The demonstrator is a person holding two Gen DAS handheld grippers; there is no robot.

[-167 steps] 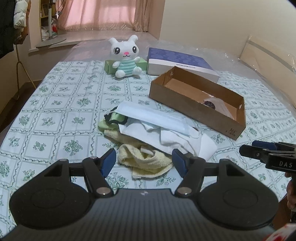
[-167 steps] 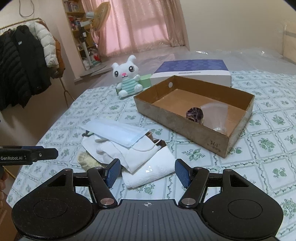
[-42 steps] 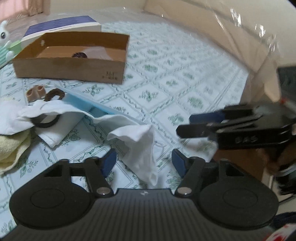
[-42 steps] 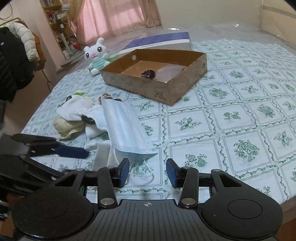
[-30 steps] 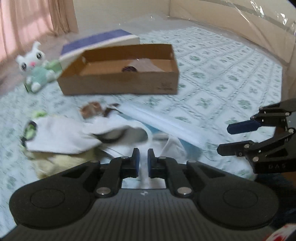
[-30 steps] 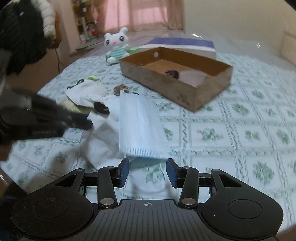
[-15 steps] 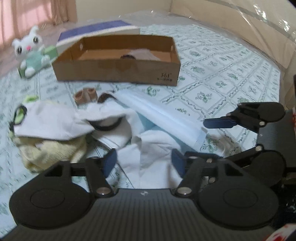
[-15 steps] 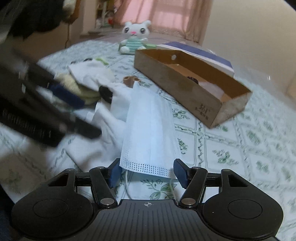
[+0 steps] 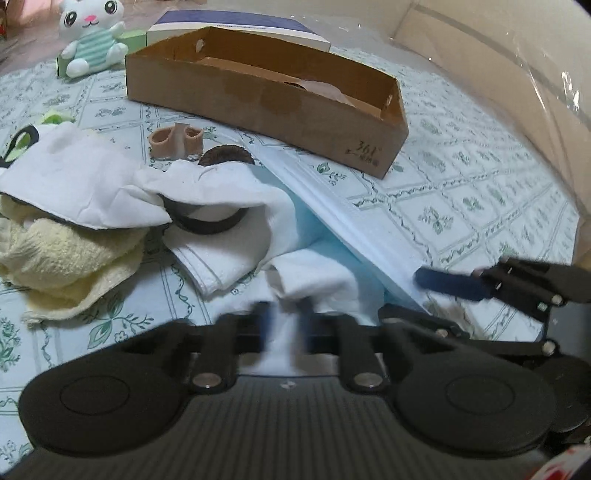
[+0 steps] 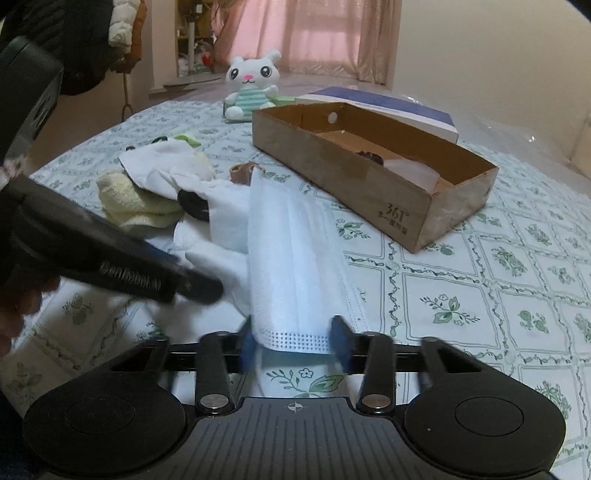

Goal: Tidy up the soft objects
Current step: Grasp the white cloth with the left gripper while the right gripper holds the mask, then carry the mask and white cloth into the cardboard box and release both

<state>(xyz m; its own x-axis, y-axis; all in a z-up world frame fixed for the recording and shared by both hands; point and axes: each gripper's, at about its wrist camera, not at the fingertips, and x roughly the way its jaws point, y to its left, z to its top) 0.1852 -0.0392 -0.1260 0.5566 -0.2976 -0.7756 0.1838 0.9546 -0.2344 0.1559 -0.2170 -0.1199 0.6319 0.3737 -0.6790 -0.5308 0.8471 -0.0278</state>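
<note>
A pile of soft things lies on the bed: a white cloth (image 9: 229,192), a yellow towel (image 9: 62,258), a pale blue face mask (image 10: 291,258) and dark hair ties. My left gripper (image 9: 286,325) is blurred, its fingers close together around a fold of the white cloth (image 9: 317,284). My right gripper (image 10: 295,343) is partly open, with the near edge of the mask between its fingers. The right gripper also shows in the left wrist view (image 9: 450,290), and the left one in the right wrist view (image 10: 192,284).
An open cardboard box (image 9: 369,122) holding a few small items sits behind the pile, also seen in the right wrist view (image 10: 406,206). A blue and white box (image 9: 236,22) and a plush bunny (image 9: 92,37) stand farther back. The bed has a green-patterned sheet (image 10: 480,295).
My left gripper's fingers have come much closer together over the white cloth. My right gripper's fingers have narrowed around the mask's near edge. Both grippers have moved nearer the pile.
</note>
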